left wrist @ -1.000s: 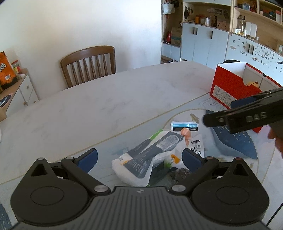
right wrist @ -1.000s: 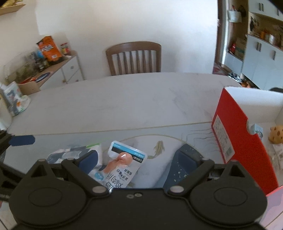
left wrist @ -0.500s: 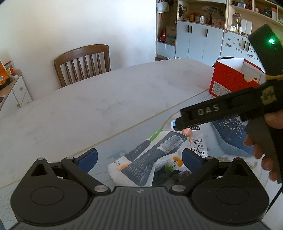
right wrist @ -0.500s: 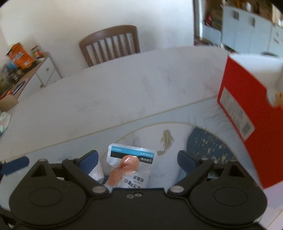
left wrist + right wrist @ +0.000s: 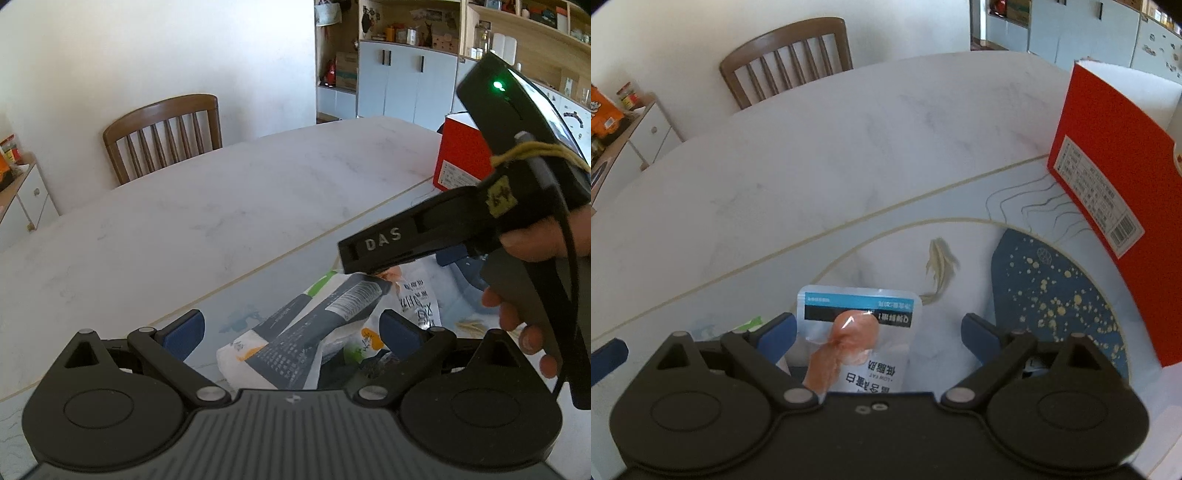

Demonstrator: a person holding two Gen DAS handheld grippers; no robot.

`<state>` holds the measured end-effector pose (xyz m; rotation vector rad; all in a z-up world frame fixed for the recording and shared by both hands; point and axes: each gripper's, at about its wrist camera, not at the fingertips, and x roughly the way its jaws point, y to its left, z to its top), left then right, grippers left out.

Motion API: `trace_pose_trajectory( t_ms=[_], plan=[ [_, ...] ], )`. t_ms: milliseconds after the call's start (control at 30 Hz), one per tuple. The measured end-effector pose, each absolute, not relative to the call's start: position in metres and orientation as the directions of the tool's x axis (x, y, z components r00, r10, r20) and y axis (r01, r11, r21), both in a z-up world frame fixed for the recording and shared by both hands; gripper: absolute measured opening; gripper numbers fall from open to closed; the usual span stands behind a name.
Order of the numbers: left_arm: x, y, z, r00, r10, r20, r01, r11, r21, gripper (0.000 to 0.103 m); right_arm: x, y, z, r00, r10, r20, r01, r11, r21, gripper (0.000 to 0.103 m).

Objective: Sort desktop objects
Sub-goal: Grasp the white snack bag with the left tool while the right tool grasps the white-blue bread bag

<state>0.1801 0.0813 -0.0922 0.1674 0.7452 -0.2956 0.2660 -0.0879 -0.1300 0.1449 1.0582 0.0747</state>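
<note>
A white and dark grey snack bag (image 5: 306,332) lies on the table between the fingers of my open left gripper (image 5: 291,328). A sausage packet (image 5: 857,339) lies beside it, partly under the bag's right side (image 5: 417,299). My right gripper (image 5: 877,330) is open and hovers over the sausage packet, fingers on either side. Its body (image 5: 443,229) shows from the side in the left wrist view, above the packet. A red box (image 5: 1108,177) stands open at the right.
A blue fan-shaped mat (image 5: 1052,295) lies by the red box (image 5: 461,162). A wooden chair (image 5: 166,133) stands at the table's far side. A low cabinet (image 5: 631,136) is at the left. Cupboards and shelves (image 5: 399,81) line the back right.
My right gripper has moved left and down over the sausage packet, which now sits between its fingers. My left gripper has stayed over the snack bag.
</note>
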Motion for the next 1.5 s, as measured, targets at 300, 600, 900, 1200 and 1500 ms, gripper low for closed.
trace_pose_trajectory(
  t_ms=[300,600,900,1200,1500],
  plan=[
    [0.184,0.082,-0.100,0.677,-0.213,-0.704,0.330,0.944,0.031,0.096,0.269,-0.071,-0.131,0.485,0.102,-0.869,-0.027,0.994,0.101,0.094],
    [0.187,0.080,-0.104,0.658,-0.252,-0.710,0.356,0.935,-0.002,0.071,0.263,-0.070,-0.127,0.512,0.105,-0.852,-0.076,0.994,0.077,0.074],
    [0.187,0.077,-0.107,0.636,-0.261,-0.726,0.374,0.927,-0.006,0.033,0.264,-0.075,-0.121,0.508,0.135,-0.851,-0.050,0.991,0.128,0.067],
    [0.188,0.080,-0.100,0.640,-0.250,-0.726,0.333,0.942,-0.031,0.028,0.251,-0.106,-0.116,0.516,0.168,-0.840,-0.027,0.983,0.181,0.060],
    [0.184,0.076,-0.089,0.643,-0.246,-0.725,0.324,0.945,-0.034,0.025,0.231,-0.129,-0.103,0.540,0.179,-0.823,-0.033,0.981,0.191,0.059]
  ],
)
